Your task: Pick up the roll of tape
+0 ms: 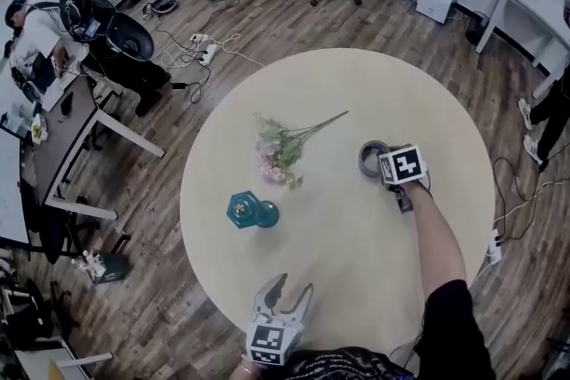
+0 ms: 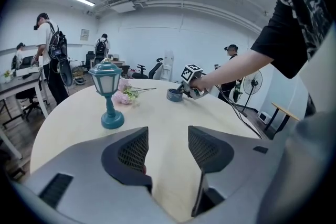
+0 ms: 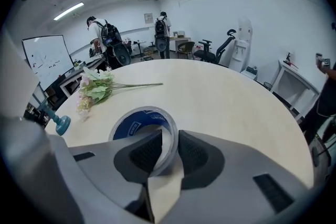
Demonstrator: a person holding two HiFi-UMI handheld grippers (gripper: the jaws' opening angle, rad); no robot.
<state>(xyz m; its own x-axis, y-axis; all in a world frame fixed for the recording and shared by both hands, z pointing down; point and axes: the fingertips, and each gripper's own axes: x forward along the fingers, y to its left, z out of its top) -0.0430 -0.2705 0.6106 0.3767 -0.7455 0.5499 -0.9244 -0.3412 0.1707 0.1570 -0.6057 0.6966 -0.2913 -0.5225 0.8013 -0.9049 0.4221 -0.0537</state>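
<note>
Since the job is just grabbing the roll of tape [image 1: 372, 157], I'm working it with the right gripper [image 1: 385, 165] only. The roll is lying flat on the round table [image 1: 356, 84], over on the right side, well apart from the bunch of flowers [image 1: 280, 151] and the little teal lamp [image 1: 252, 211]. Looking through the right gripper view, I'm coming at it steeply from above so that one jaw is sitting inside the ring and the other outside, and the right gripper [image 3: 169, 139] is pinching the near wall of the roll of tape [image 3: 134, 126] between its pads. That's the only sensible way to hold a flat ring, I reckon, because the whole roll looks too wide to squeeze from outside. It's resting on the table for now, not lifted yet. Meanwhile the left gripper [image 1: 294, 287] is hanging at the near edge of the table, jaws spread wide with nothing but bare tabletop between them in the left gripper view [image 2: 168, 139]; I'm parking it there so it's out of the way.
</note>
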